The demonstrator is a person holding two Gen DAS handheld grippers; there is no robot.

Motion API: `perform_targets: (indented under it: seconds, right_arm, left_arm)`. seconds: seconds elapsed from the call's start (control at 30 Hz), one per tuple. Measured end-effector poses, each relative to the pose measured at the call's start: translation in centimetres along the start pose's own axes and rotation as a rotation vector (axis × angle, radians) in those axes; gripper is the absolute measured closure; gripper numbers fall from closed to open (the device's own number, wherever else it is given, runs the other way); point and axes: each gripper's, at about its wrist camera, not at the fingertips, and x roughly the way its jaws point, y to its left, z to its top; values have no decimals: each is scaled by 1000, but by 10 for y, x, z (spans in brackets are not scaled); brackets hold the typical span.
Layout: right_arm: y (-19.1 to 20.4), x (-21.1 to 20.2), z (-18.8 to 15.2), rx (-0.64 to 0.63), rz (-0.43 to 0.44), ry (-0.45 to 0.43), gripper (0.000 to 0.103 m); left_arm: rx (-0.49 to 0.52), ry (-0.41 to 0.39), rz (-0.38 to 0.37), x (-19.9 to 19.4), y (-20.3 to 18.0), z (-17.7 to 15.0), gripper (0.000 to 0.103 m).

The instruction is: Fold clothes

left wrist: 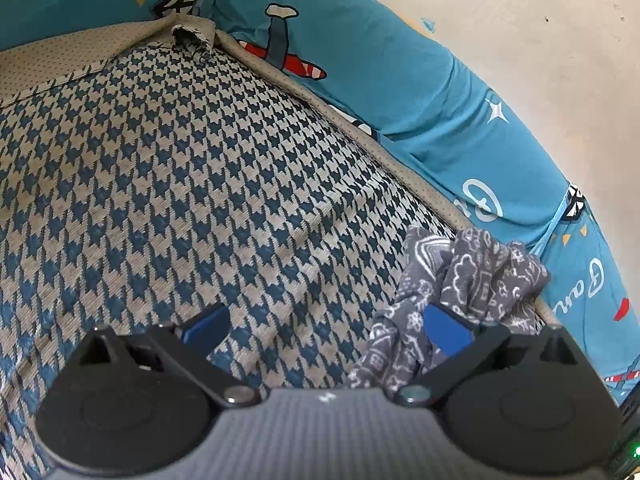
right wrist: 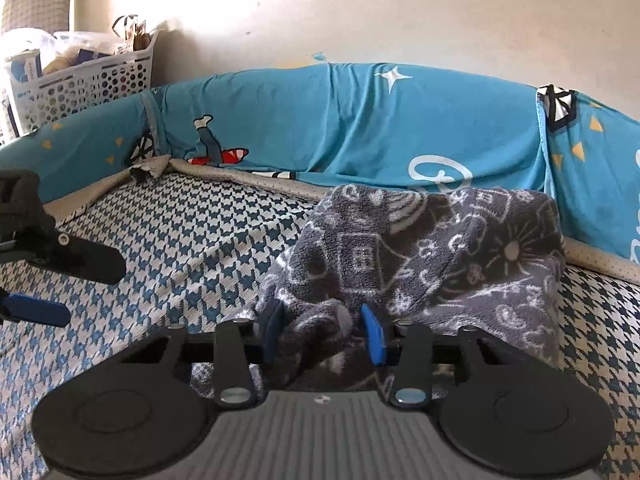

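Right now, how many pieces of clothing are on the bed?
1: a grey garment bunched near the blue bumper, with a fold between the right gripper jaws. More could lie outside the views.

A houndstooth mat (right wrist: 192, 240) in blue and beige covers the bed. Along its far edge runs a teal bumper cushion (right wrist: 360, 128) printed with stars, triangles and a red-and-white plane. Behind the cushion stands a pale wall (right wrist: 360, 12). Beyond the cushion's left end sits a white perforated basket (right wrist: 88, 80), filled with assorted items.
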Motion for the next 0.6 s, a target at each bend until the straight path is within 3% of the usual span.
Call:
perform_targets:
  seconds: [0.17,0.33,0.53,0.6]
  right_arm:
    - [-10,-3,6,108,27,-7,83]
    - [-25,-4,13,260,66,-10,87]
    - [-26,-8,25,332,98,-50,90]
    - [-26,-8,31,352,125,-78,100]
  left_arm:
    - [-2,-4,-5,-2,0,0,0]
    - [-3,-1,-25,-5,-1,-2,0]
    - [24,-28,-21,-11,-5,0,0]
    - [28,-38,-21,-13,-6,0,0]
